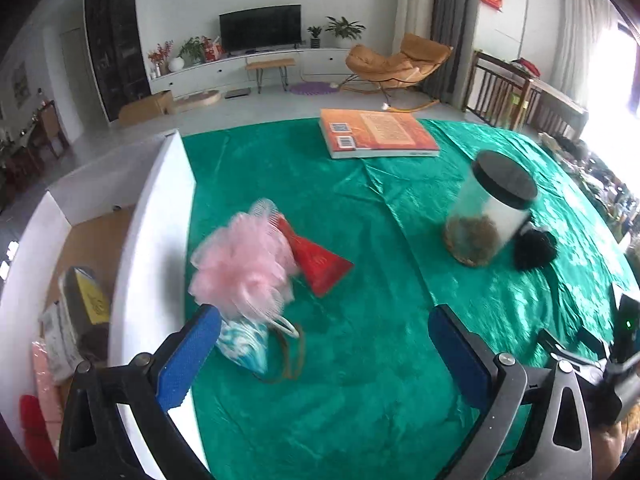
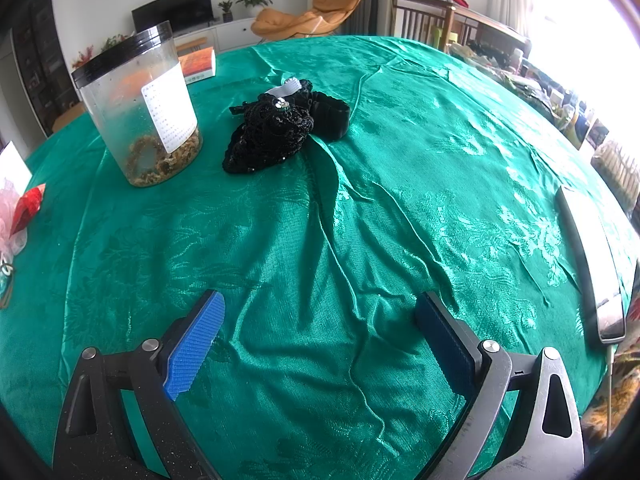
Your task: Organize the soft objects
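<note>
A pink mesh bath pouf (image 1: 244, 264) lies on the green tablecloth (image 1: 360, 360), partly over a red packet (image 1: 320, 264). Just in front of it sits a blue-and-white patterned pouch (image 1: 244, 346) with a brown loop. My left gripper (image 1: 324, 340) is open, its left pad close beside the pouch, nothing between its fingers. A black lace fabric bundle (image 2: 276, 132) with a black band lies near the jar in the right wrist view; it shows as a dark lump (image 1: 534, 248) in the left view. My right gripper (image 2: 320, 332) is open over bare cloth, well short of the bundle.
A clear jar (image 2: 140, 108) with a black lid holds brown material, left of the black bundle. An orange book (image 1: 376, 134) lies at the far side. A white box (image 1: 156, 240) at the table's left edge holds several items. A long grey object (image 2: 592, 264) lies at the right edge.
</note>
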Available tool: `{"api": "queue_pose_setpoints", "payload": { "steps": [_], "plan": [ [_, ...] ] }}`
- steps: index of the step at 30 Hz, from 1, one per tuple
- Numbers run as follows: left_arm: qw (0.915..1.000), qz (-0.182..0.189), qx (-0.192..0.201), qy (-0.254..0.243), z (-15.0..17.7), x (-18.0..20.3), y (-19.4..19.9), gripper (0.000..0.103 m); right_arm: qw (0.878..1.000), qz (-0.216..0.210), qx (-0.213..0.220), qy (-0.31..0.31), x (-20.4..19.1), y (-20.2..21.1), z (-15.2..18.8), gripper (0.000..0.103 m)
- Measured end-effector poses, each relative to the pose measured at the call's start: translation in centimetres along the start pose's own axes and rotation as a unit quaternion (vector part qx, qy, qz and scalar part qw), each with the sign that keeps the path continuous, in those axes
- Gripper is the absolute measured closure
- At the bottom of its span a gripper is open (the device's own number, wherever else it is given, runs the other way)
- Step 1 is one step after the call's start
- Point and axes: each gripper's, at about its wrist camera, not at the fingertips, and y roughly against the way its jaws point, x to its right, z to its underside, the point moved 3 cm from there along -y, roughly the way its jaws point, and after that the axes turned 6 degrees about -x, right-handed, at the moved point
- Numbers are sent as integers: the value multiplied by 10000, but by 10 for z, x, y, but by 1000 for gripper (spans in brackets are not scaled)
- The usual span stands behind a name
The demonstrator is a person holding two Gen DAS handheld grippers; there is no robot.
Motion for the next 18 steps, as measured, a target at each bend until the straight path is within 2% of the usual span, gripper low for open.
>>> {"api": "queue_pose_setpoints", "payload": {
  "steps": [3,6,8,9,11,12,14,18],
  "plan": [
    [9976,-443,-522,105,-28,-24,-36,1,10000,0,0,-1,0,0,0,5],
    [9923,-843,-902,-51,-33,-35,-76,1,9999,-117,0,-79,2,2,-1,7],
    [9909,-886,-1007,-95,-33,-39,-93,7,9949,-843,318,-449,14,19,-5,8],
    [9913,-838,-1010,-43,-32,-42,-98,14,9903,-1068,628,-627,23,32,-9,7],
    [9923,-636,-1062,101,-32,-49,-104,70,9860,-1098,962,-810,38,45,-22,7],
    [9930,-504,-1053,189,-34,-53,-105,72,9856,-1171,937,-779,42,44,-34,7],
    [9954,-215,-858,378,-38,-59,-95,80,9859,-1406,573,-707,49,30,-65,7],
    [9949,435,-583,700,-46,-66,-67,81,9812,-1730,24,-859,57,2,-117,7]
  ]
}}
